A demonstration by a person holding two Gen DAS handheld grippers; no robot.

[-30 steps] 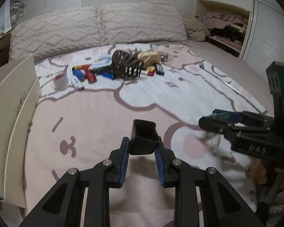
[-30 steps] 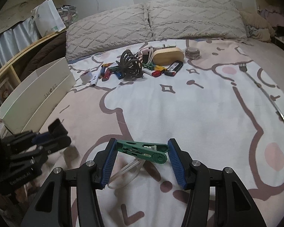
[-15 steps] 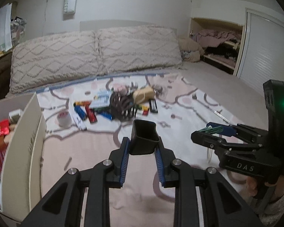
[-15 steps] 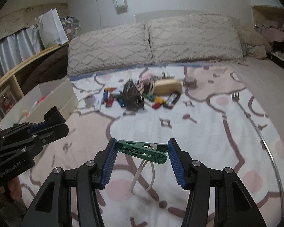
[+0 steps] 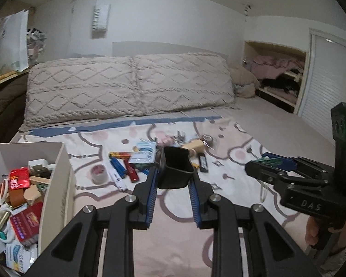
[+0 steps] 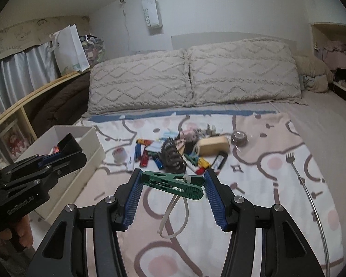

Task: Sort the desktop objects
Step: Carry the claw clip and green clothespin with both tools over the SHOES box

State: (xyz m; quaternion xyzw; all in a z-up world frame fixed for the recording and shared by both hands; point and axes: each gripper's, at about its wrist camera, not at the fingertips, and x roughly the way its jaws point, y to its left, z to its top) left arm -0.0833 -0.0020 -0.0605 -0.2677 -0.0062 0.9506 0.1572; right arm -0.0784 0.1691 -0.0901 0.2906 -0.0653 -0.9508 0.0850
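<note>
My left gripper [image 5: 174, 175] is shut on a small black plastic cup [image 5: 175, 170], held above the bed. It also shows at the left of the right wrist view [image 6: 64, 152]. My right gripper [image 6: 173, 182] is shut on a green clothespin [image 6: 173, 182] with a white zip tie [image 6: 173, 217] hanging from it. It shows in the left wrist view [image 5: 268, 161] too. A pile of small objects [image 6: 177, 147] lies mid-bed: lighters, a black claw clip [image 6: 173, 155], a wooden block [image 6: 214, 144], tape rolls. A white box [image 5: 55, 184] at the left holds several sorted items.
Two beige pillows [image 6: 191, 80] lie at the head of the bed. A metal back-scratcher [image 6: 306, 189] lies along the right side of the blanket. A shelf [image 6: 23, 106] and dark bedding stand at the left. A wall niche [image 5: 276, 78] holds clothes at the right.
Both grippers have risen and tilted up, each keeping its object. The white box's inside has come into the left wrist view. The pile now looks farther below.
</note>
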